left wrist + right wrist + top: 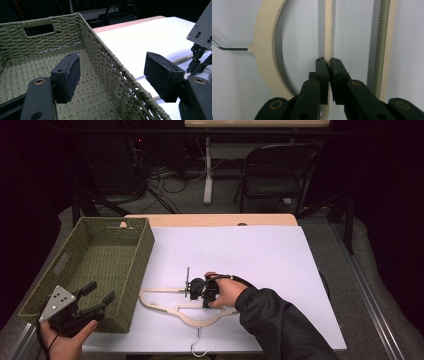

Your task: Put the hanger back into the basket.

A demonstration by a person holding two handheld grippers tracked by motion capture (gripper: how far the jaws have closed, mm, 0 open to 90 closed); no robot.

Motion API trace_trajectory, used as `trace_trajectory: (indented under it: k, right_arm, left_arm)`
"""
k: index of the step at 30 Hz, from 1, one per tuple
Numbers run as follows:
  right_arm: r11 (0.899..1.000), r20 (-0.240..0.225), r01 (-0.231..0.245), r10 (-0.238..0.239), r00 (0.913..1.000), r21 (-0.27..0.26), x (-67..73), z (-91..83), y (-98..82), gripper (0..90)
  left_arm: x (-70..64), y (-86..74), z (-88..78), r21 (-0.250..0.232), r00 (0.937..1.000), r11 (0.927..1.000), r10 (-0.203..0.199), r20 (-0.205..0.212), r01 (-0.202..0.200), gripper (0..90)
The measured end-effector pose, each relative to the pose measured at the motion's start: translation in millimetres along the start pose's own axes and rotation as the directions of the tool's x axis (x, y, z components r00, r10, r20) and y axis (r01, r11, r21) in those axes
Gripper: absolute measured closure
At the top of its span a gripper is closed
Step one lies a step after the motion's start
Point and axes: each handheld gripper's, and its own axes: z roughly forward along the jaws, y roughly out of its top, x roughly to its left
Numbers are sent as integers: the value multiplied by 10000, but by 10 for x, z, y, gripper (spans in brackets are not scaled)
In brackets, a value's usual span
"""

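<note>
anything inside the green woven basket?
The green woven basket shows bare woven floor in the high view and the left gripper view. The left gripper, jaws open, hangs over its near end and, with the near wall, hides a little of the floor.

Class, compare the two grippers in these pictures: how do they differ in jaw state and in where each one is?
The left gripper has its jaws wide apart with nothing between them; the right gripper has its jaws shut on a thin bar of the wooden hanger. The left gripper hangs over the near corner of the green woven basket; the right gripper is down at the hanger on the white sheet. Both are black, two-jawed and hand-held.
</note>
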Motion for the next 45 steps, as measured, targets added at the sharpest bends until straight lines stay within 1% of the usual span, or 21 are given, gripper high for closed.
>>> trace_trajectory:
  k: [5,7,10,13,14,17,18,19,21,26,29,32,35,36,37,39,41,42,43,44,45]
  right_arm:
    - [10000,-44,-56,56,10000,7,3,-21,-31,862]
    - [9999,33,-58,59,10000,-85,3,-30,-45,862]
    - [9999,5,-79,79,10000,-88,4,-48,-71,862]
    - [9996,-16,-163,163,9999,-224,5,-77,-110,862]
    - [9998,-76,-136,134,9999,-174,2,-87,-118,862]
    - [9994,23,-95,96,10000,-340,12,-167,-161,862]
    - [9994,11,-162,163,9999,-318,16,-189,-170,862]
    - [9994,11,-162,163,9999,-318,16,-189,-170,862]
    - [9987,44,-208,211,9998,-469,11,-253,-206,862]
    - [9979,133,-338,345,9993,-547,-8,-360,-307,862]
    - [9978,191,-356,367,9991,-567,0,-400,-348,861]
    - [9977,236,-296,311,9992,-614,5,-436,-369,861]
    - [9969,221,-270,287,9993,-739,8,-466,-390,861]
    - [9965,217,-410,426,9989,-727,19,-478,-398,861]
    - [9964,177,-415,429,9989,-738,18,-482,-403,861]
    - [9962,208,-451,468,9987,-750,19,-496,-414,861]
    - [9959,205,-428,445,9988,-803,15,-502,-423,861]
    - [9961,179,-425,440,9989,-771,12,-511,-426,861]
    - [9953,220,-473,493,9985,-847,15,-510,-431,861]
    - [9956,210,-403,423,9989,-849,10,-515,-435,861]
    - [9950,188,-491,509,9985,-871,16,-517,-436,861]
  left_arm:
    - [-8,3,-3,-4,10000,10000,23,-9,-23,295]
    - [-15,5,-4,-38,10000,10000,39,8,-39,296]
    - [-32,12,-4,-48,9999,9999,96,42,-96,296]
    - [-63,23,1,-45,9998,9998,171,120,-171,296]
    - [-76,29,3,-24,9996,9998,216,164,-216,296]
    - [-134,42,27,-17,9989,9993,363,308,-363,296]
    - [-166,51,41,54,9980,9988,489,409,-492,296]
    - [-166,51,41,54,9980,9988,489,409,-492,296]
    - [-212,61,63,102,9966,9980,609,555,-616,296]
    - [-373,88,140,160,9897,9950,965,1053,-988,299]
    - [-515,104,216,271,9804,9893,1381,1408,-1432,300]
    - [-656,102,328,410,9670,9821,1730,1872,-1836,301]
    - [-799,84,462,568,9536,9775,1846,2377,-2034,301]
    - [-825,80,495,612,9503,9758,1890,2473,-2099,301]
    - [-862,75,541,676,9467,9736,1943,2571,-2182,300]
    - [-945,62,634,794,9358,9658,2161,2785,-2467,297]
    - [-1003,44,706,887,9278,9603,2282,2950,-2644,292]
    - [-1038,26,758,890,9218,9555,2432,3019,-2813,288]
    - [-1064,10,797,996,9176,9502,2532,3063,-2954,282]
    - [-1078,-3,829,1047,9133,9450,2652,3091,-3099,279]
    - [-1105,-31,877,1116,9095,9381,2816,3057,-3280,275]
